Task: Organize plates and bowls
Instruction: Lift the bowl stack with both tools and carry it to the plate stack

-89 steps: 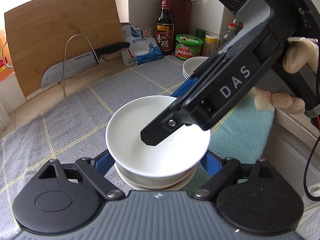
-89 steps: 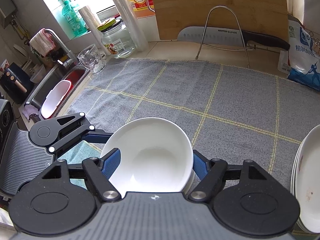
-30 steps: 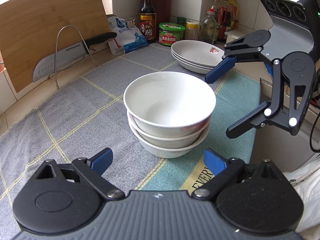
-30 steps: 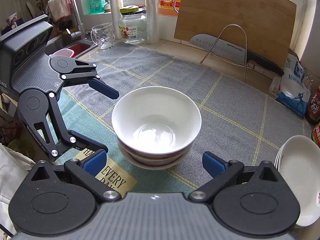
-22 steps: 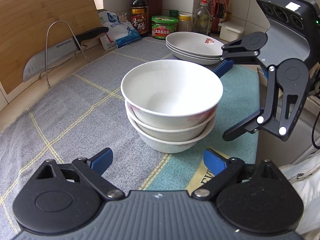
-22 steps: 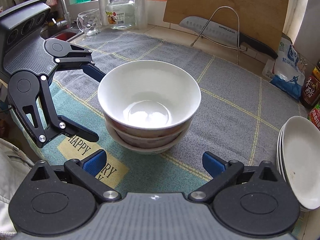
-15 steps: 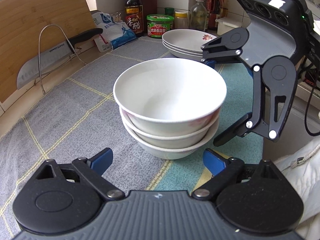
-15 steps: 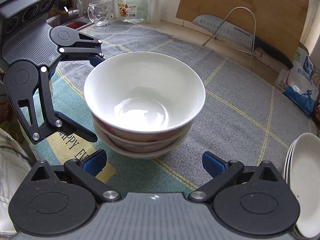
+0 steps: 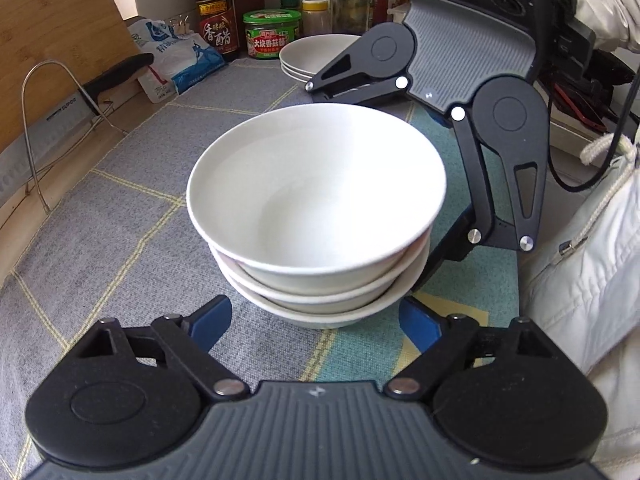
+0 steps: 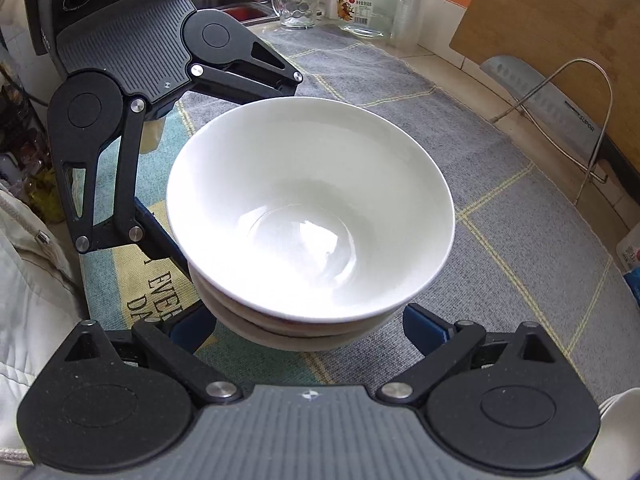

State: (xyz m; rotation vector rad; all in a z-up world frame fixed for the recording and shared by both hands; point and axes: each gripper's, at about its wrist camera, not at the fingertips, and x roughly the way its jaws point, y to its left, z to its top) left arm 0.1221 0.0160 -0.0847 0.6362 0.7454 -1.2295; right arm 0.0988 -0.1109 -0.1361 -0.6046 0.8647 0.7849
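Three white bowls (image 9: pixel 316 208) (image 10: pixel 308 216) sit nested in a stack on the grey checked cloth (image 9: pixel 112 240). My left gripper (image 9: pixel 316 322) is low at the near side, its blue pads (image 9: pixel 212 318) flanking the bottom bowl without pressing it. Its jaws have just been closing, with the stack between them. My right gripper (image 10: pixel 308 332) comes from the opposite side, open, and its blue pads (image 10: pixel 424 328) also stand just clear of the lowest bowl. A stack of shallow white plates (image 9: pixel 308 56) rests further back.
A cleaver (image 10: pixel 540 96) leans in a wire rack before a wooden cutting board (image 10: pixel 560 12). Sauce bottles and jars (image 9: pixel 272 34) line the back wall. A glass mug (image 10: pixel 298 2) stands by the sink. The person's white jacket (image 9: pixel 580 280) is close to the counter's edge.
Both grippers have sunk and come closer to the bowl stack from opposite sides, rolling as they went. The left jaws have narrowed around the bottom bowl. The bowls have not moved.
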